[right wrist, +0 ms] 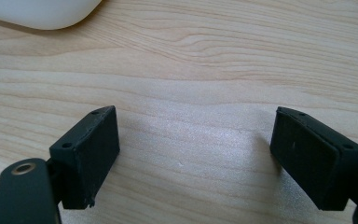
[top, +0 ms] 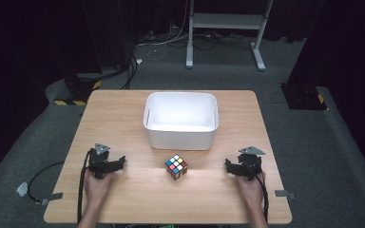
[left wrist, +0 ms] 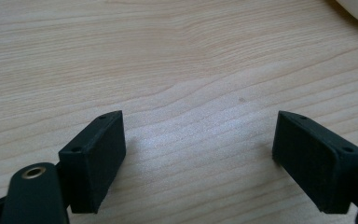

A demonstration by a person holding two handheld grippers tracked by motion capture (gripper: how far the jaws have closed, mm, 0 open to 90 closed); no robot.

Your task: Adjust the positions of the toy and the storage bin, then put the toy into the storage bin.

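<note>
While both hands rest at the near edge, the left gripper (top: 105, 164) and right gripper (top: 243, 167) sit low on the table (top: 123, 199), jaws spread wide, holding nothing. Between them, well apart from each, the cube (top: 176, 166) stands on one face, turned corner-on. Just behind it is the white bin (top: 180, 135), empty. Risk, as I judge it: pinching the cube across corners could twist or pop it loose; a low carry could clip the bin rim.

Cube (top: 176, 166) placed on table (top: 133, 118) centre, just before bin (top: 181, 119); left gripper (top: 119, 163) set left, right gripper (top: 228, 165) right, both apart from it.
</note>
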